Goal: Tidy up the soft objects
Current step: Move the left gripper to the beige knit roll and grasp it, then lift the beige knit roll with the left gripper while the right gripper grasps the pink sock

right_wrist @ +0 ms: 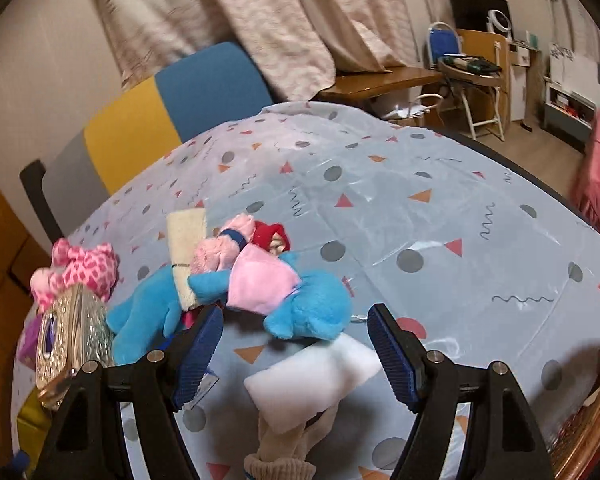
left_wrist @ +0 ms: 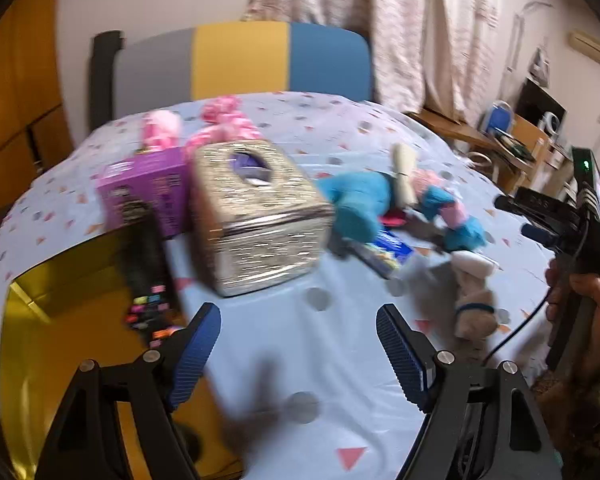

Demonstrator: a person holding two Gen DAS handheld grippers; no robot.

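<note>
Surface: table (right_wrist: 440,208) under pale blue patterned cloth.
On it: silver tissue box (left_wrist: 256,216), purple box (left_wrist: 144,188), blue plush toy (right_wrist: 236,300), pink plush (right_wrist: 84,268), white pad (right_wrist: 312,376).

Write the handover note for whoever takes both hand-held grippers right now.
Left hand-held gripper: open, holding nothing, above bare tablecloth.
Right hand-held gripper: open, nothing gripped, white pad lying below it.
Soft things: blue plush and pink spotted plush on the table, beige toy near the edge. Silver tissue box and purple box stand alongside.
Done: nothing visibly sorted.
Left: gather every soft item.
</note>
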